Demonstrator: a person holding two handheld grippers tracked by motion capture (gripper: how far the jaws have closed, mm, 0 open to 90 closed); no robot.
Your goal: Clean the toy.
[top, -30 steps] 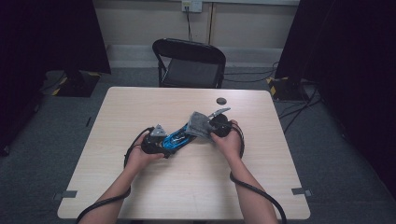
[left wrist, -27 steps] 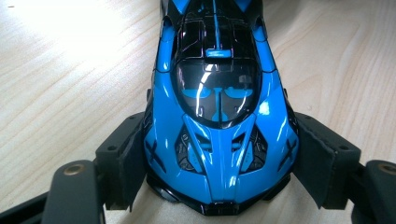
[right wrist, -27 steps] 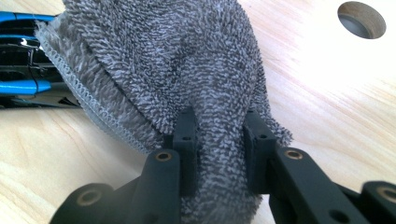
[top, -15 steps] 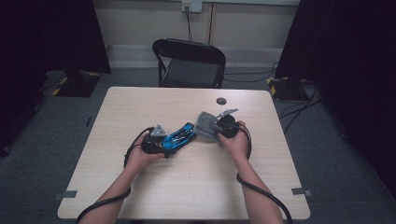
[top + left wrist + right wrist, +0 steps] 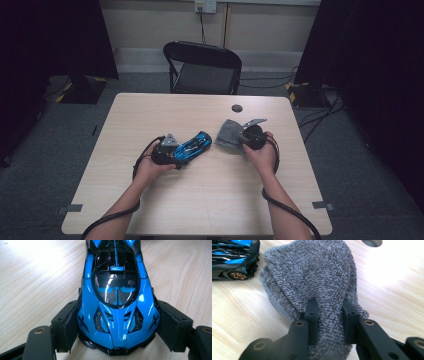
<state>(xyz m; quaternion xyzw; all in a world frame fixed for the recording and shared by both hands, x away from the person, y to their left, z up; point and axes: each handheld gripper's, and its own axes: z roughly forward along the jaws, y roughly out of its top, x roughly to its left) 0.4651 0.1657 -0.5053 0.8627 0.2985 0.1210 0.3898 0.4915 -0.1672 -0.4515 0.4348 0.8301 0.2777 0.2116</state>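
Pale wooden counter (image 5: pixel 210 200): left claw (image 5: pixel 176 154) clamped on blue toy sports car (image 5: pixel 117 302), right claw (image 5: pixel 329 315) pinching grey terry cloth (image 5: pixel 317 272), well apart.

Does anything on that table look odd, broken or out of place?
Nothing stands out. The blue toy car sits intact on the table, clamped between the left gripper's jaws. The right gripper pinches a bunched grey cloth, lying beside the car and apart from it. No spills or damage show.
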